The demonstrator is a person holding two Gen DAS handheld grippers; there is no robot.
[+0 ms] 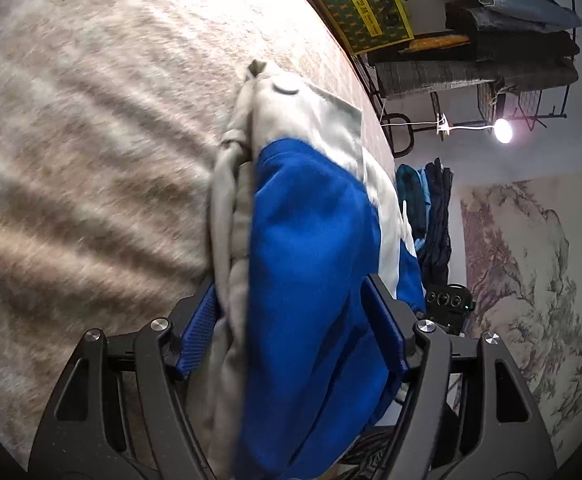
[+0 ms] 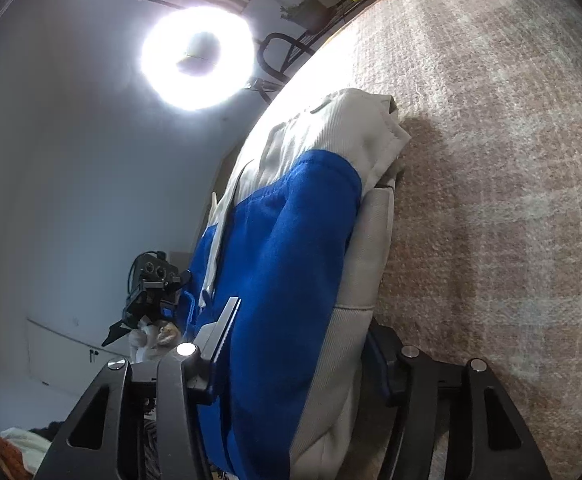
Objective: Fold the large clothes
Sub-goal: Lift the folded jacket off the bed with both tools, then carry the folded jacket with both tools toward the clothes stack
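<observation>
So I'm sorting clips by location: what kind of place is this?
Probably a room at home set up for laundry folding: a metal rack stacked with folded clothes, a plaid blanket as the work surface, and a landscape wall hanging.

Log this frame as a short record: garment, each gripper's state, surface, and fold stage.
garment: blue and beige garment, bundled in several layers, seen from both wrist views
left gripper: jaws closed on the garment's thick edge
right gripper: jaws closed on the same garment
surface: beige woven cloth under the garment
contact: far end of the garment rests on the cloth
fold stage: partly folded, held at two points; final shape cannot be told
background: ring light, rack of folded clothes
</observation>
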